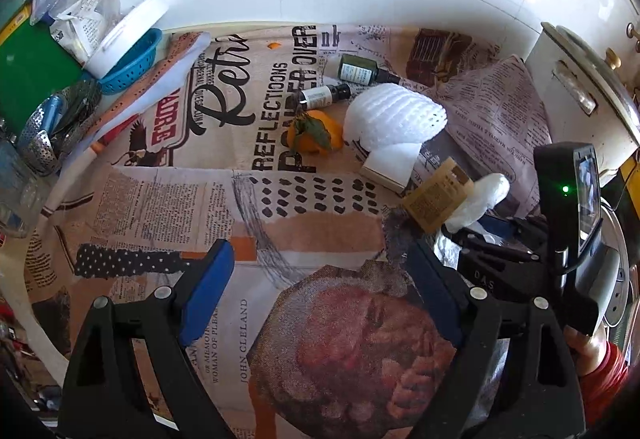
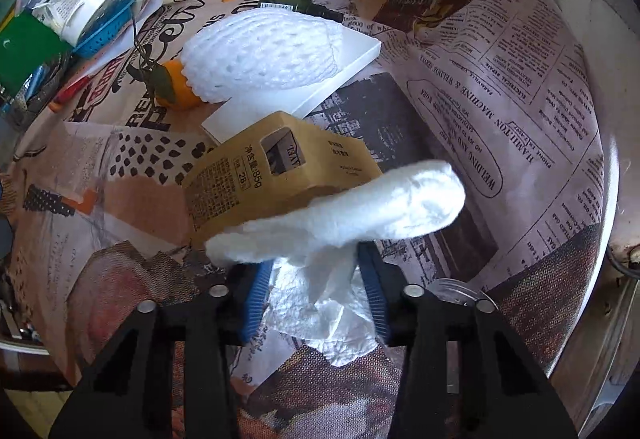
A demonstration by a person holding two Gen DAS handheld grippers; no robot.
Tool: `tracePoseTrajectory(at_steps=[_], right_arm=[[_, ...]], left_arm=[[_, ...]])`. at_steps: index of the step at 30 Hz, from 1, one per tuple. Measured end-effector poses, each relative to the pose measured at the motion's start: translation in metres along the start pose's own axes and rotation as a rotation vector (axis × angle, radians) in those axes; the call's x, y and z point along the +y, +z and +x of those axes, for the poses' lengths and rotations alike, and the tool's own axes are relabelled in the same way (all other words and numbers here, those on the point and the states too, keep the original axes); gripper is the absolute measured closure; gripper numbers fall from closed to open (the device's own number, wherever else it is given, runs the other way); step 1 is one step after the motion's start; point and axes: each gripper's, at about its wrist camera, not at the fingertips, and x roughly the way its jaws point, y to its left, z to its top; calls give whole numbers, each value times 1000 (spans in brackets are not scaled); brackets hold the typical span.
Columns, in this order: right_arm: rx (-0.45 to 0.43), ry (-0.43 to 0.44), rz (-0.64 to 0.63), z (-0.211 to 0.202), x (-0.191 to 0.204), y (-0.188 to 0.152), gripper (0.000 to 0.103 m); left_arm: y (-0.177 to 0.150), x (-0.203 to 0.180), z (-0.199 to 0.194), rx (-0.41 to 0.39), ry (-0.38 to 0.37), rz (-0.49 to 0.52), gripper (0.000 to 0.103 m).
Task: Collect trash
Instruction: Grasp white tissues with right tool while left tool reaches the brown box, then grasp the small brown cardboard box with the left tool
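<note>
The right gripper (image 2: pixel 314 291) is clamping crumpled white tissue (image 2: pixel 340 215), its soft roll lying crosswise just beyond the pads. The left gripper (image 1: pixel 320 279) is hanging released over the printed tablecloth (image 1: pixel 160 199). Just beyond lies a tan cardboard box (image 2: pixel 276 175), long axis slanting far-right; farther off, a white foam net (image 2: pixel 264 55).

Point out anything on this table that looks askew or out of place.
The two dark dropper bottles lie tipped on their sides near the orange fruit. The white foam fruit net sprawls over a flat white box, and the tan carton sits tilted beside the crumpled tissue in the right claw.
</note>
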Motion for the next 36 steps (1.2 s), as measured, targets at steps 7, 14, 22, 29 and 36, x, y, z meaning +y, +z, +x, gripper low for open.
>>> tracePoseTrajectory(at_steps=[7,14,22,29,36], right_arm=[[-68,28,48,-20,-13,-1,96],[-183,0,129,-77,-49,-9,97],[-284,-63,207,-120,-87,-10,97],[-300,-75,245,-129,-119,-16,97],[-276,-47,233,-127,-133,-26,97]], left_arm=[[-1,-20,20,30,-52,66,15],[9,-50,43,61,-160,107,15],[19,-94,43,48,-230,139,15],[17,-131,67,91,-207,177,15],[17,-155,94,100,-136,167,40]])
